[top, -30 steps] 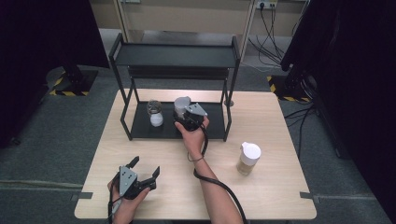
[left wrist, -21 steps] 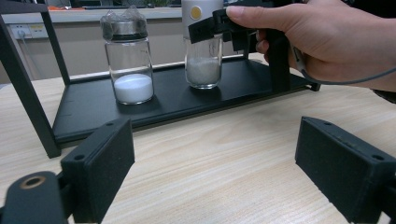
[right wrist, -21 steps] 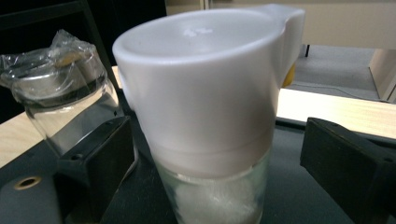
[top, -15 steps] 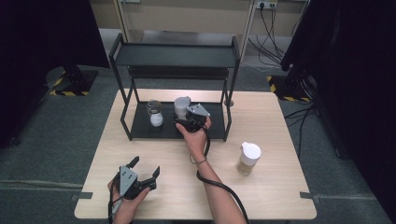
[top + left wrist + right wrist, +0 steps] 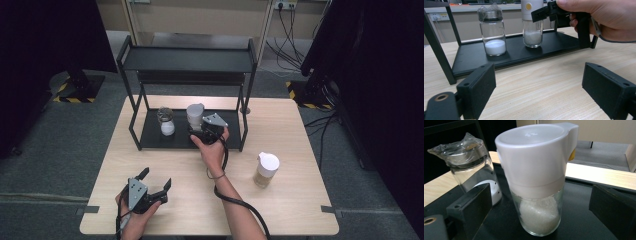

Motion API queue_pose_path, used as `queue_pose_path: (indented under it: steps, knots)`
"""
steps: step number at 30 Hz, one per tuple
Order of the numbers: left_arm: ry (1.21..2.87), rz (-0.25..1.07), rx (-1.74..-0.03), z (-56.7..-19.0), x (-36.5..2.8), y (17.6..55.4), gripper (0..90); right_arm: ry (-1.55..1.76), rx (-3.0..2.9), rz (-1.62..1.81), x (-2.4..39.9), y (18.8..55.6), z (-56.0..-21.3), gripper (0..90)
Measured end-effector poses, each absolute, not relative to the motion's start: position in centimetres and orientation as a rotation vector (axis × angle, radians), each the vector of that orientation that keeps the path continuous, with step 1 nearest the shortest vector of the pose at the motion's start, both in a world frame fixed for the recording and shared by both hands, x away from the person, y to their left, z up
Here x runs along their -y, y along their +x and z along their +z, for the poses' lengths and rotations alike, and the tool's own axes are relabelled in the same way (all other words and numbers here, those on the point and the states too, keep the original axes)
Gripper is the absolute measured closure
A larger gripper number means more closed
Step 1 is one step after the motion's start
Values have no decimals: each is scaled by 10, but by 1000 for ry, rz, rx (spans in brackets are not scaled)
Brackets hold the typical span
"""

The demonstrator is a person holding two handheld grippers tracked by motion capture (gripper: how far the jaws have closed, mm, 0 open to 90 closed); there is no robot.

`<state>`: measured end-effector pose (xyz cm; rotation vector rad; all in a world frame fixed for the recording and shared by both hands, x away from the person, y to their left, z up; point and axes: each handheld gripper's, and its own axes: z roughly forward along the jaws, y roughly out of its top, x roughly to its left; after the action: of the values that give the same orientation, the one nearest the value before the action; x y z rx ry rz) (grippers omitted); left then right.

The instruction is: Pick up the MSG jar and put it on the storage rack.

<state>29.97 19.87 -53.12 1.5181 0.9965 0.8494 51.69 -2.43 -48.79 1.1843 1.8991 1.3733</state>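
Pale wood table (image 5: 300,130), black rack (image 5: 185,60), grey carpet (image 5: 65,135)

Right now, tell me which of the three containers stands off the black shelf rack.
The tan-filled jar with the white lid: it stands alone on the wooden table, while the plastic-wrapped glass jar and white-capped glass dispenser sit on the rack's bottom tray.
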Motion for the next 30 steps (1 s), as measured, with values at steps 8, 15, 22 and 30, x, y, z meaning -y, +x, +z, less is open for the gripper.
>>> queue_pose_path:
  steps: [8,15,22,30]
  knots:
    - [1517,849,-997,-531,-199,300,114,1184,-1909,1379,27,510,-489,36]
    - [1518,851,-996,-531,-199,300,114,1169,-1912,1395,29,506,-487,34]
    - [1517,852,-996,-531,-198,300,114,1163,-1920,1399,32,500,-488,31]
    - [1517,854,-997,-531,-198,299,114,1149,-1924,1405,36,494,-487,31]
